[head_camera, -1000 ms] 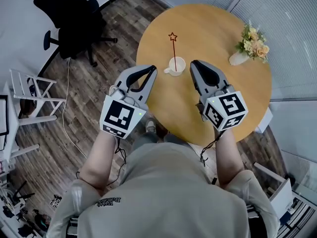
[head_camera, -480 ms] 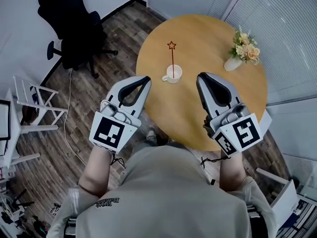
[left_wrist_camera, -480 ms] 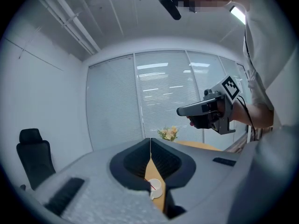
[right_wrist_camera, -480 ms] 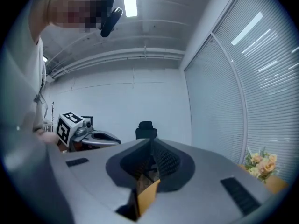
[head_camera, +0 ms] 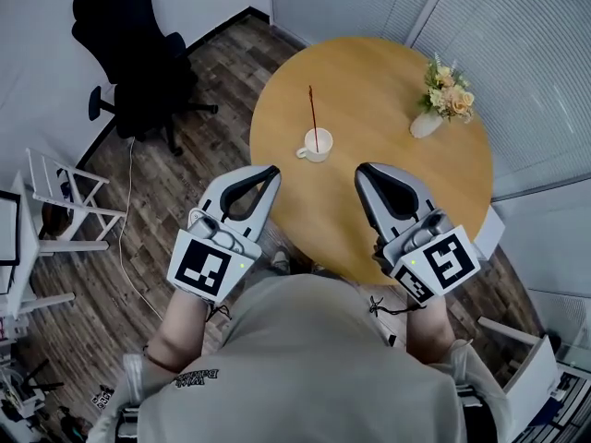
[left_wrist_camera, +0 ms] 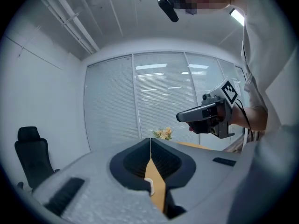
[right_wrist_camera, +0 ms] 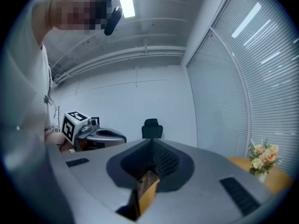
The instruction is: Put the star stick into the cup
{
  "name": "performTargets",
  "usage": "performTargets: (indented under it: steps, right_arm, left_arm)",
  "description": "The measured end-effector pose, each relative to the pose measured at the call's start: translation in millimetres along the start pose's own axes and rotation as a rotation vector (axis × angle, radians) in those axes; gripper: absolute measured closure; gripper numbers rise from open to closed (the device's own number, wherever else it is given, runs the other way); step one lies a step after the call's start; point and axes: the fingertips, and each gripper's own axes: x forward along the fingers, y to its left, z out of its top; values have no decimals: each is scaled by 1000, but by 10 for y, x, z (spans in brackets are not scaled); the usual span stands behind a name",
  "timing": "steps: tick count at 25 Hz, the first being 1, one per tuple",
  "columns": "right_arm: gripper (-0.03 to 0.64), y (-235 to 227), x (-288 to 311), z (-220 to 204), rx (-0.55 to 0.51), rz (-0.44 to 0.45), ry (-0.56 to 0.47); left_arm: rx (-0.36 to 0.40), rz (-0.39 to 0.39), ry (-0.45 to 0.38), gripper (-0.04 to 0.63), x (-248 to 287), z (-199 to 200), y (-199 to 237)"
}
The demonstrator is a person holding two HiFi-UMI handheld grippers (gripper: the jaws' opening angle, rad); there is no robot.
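A white cup [head_camera: 316,144] stands on the round wooden table [head_camera: 388,201], with the thin red star stick [head_camera: 312,113] standing upright in it; the star at its top is too small to make out. Both grippers hang near the table's front edge, apart from the cup. My left gripper [head_camera: 268,170] is shut and holds nothing, left of and nearer than the cup. My right gripper [head_camera: 364,170] is shut and empty, to the cup's right. In the left gripper view the jaws [left_wrist_camera: 150,141] meet, and a sliver of the cup [left_wrist_camera: 150,185] shows below them. The right gripper view shows shut jaws [right_wrist_camera: 152,141].
A small vase of flowers [head_camera: 441,92] sits at the table's far right. A black office chair [head_camera: 138,53] stands on the wood floor to the left, and a white rack [head_camera: 55,201] stands farther left. Blinds line the far wall.
Both grippers have drawn back from the cup toward the table's front edge. The stick stays standing in the cup. The head view has shifted slightly.
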Motion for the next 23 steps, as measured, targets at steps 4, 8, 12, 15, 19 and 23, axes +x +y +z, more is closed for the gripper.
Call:
performTargets:
  steps: [4,8,12,15,19,23]
  right_arm:
    - [580,-40,-52,30,-4,-6,-11]
    - [580,-96,-86,29,8,-18,-24]
    - [580,-123,-107,-8,12,-14,-19]
    - [580,-137,-127,-14,10,-7,-19]
    - [580,-183,-178,19,-5,-10,-23]
    - [580,-247,-242,-5,-33,-14,-10]
  left_arm:
    - [9,8,14,572,-14,-41,-33]
    - [29,20,21,572,34,-58,-72]
    - [26,15,22,573,84,-46,-128]
    - [24,18,24,572,102,-49,-155]
    - [16,20,26,572,133,-46,-197]
    - [0,21,21,572,166,-29,-276]
